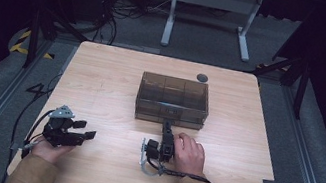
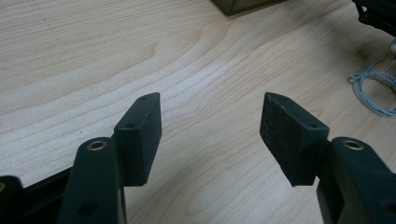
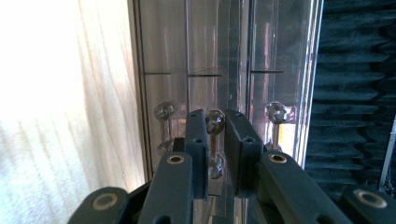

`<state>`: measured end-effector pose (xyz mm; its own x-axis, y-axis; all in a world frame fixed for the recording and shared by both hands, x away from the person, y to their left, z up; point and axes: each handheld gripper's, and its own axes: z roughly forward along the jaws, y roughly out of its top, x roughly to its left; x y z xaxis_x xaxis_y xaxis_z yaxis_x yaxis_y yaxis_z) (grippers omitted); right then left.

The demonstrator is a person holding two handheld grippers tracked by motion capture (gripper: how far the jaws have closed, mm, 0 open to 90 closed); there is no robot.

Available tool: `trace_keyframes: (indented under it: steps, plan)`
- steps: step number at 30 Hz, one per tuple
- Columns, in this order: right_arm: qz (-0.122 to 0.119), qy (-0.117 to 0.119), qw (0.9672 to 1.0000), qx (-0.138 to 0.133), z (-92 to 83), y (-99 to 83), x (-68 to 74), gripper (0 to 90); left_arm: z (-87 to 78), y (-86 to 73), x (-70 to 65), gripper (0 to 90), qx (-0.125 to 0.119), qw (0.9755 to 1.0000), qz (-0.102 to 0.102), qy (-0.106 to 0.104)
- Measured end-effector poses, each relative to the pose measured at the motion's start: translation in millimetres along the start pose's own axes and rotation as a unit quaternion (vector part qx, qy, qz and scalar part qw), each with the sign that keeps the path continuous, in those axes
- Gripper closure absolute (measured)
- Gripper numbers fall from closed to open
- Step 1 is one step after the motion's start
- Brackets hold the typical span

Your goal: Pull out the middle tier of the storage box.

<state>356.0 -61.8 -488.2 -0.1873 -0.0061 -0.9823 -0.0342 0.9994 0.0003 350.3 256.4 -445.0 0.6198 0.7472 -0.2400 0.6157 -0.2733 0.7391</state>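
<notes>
Drawer box (image 1: 173, 100): smoky clear plastic, on the bench (image 1: 100, 90) just right of centre toward the far edge. Long axis runs left-right across the bench in the high view; the drawer fronts face me. In the right hand-held gripper's own view the box (image 3: 224, 60) looks rolled on its side, since the camera turns with the hand.

Hard to read: in the high view the knobs are too small to make out, and the drawer interiors are dim. I cannot tell whether anything lies inside. In the right gripper view I see three clear faceted knobs in a row; the jaws hide the lower part of the middle knob (image 3: 215, 122). The left knob (image 3: 164, 112) and right knob (image 3: 276, 112) are clear of them.

Right hand-held gripper (image 3: 215, 149): jaws nearly closed, pads on either side of the middle knob's stem, gripping it. In the high view it (image 1: 166, 125) points at the box front, my hand (image 1: 189, 153) behind it.

Left hand-held gripper (image 2: 210, 135): jaws spread wide, nothing between them, over bare wood. It (image 1: 85, 130) sits near the left front corner, well apart from the box.
</notes>
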Motion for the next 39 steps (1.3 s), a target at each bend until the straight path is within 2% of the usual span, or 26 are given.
trace_keyframes:
  steps: [28,31,34,39]
  plan:
    - [0.013,0.016,0.9998,-0.004,-17.5,0.1,0.1,79.8,-0.7,0.2,-0.4,39.6,0.0,1.0,0.001,0.0]
    - [0.016,0.023,0.9996,-0.005,-17.3,-0.2,-2.0,78.8,-0.5,0.2,-0.2,39.6,0.0,1.0,0.001,0.0]
    - [0.024,0.034,0.9991,-0.01,-18.3,0.3,-2.3,73.9,-0.4,0.2,-0.4,39.6,0.0,1.0,0.001,-0.001]
    - [0.02,0.045,0.9986,-0.018,-20.6,1.2,-3.2,68.9,-0.8,0.2,-0.4,39.6,0.0,1.0,0.0,-0.001]
